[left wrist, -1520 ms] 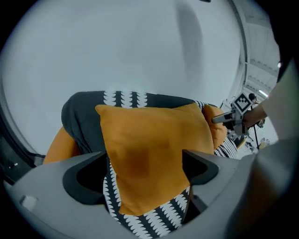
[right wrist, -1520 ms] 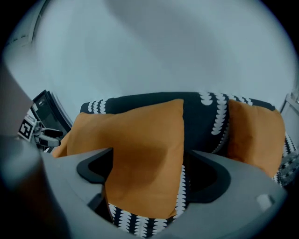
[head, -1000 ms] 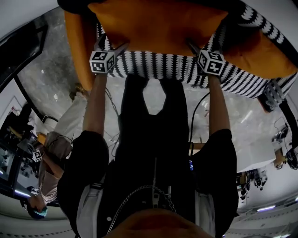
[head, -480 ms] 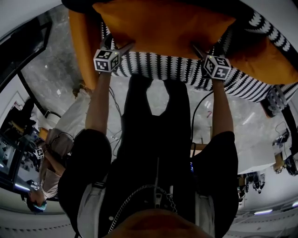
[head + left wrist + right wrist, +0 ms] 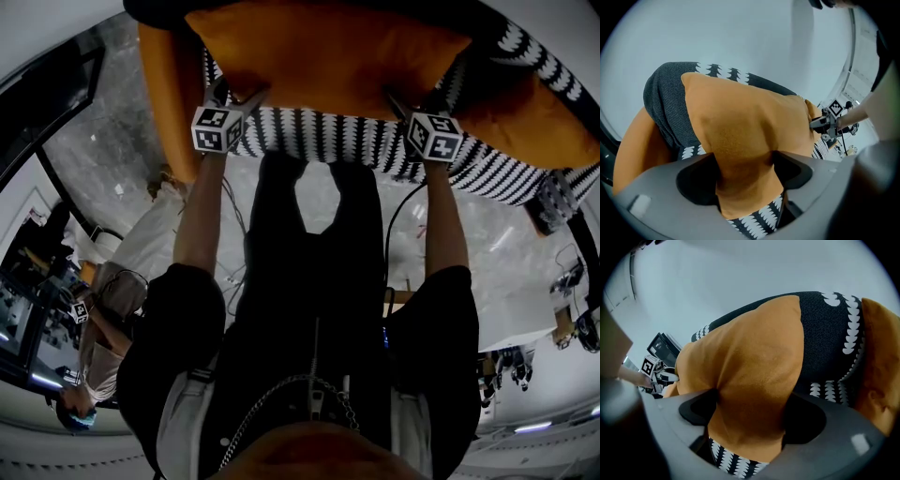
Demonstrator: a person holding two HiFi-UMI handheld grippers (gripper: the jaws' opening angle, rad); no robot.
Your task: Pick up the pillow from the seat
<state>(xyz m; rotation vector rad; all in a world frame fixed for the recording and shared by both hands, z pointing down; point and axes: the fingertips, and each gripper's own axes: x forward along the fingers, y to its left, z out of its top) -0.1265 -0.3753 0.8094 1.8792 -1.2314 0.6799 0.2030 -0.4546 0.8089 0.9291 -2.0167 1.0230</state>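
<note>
Pillow (image 5: 323, 56) is the big orange one, sitting on the chair's seat (image 5: 356, 136), which has that black-and-white scalloped fabric. It leans back against the dark grey backrest (image 5: 665, 103), with orange armrests on either side, one at the left (image 5: 164, 94) and one at the right (image 5: 534, 122). The left gripper (image 5: 234, 98) is on the pillow's near left corner. Its jaws have just been closing, and in the left gripper view the orange fabric is clearly squeezed in between them, so it's pinching the pillow. Same deal for the right gripper (image 5: 403, 103) on the near right corner: the jaws have just been closing and the cushion bunches narrow where they press in. Both grippers angle downward toward the chair, marker cubes (image 5: 217, 128) facing up at the head camera. As far as I can tell, the pillow's bottom edge is still down on the patterned seat.
</note>
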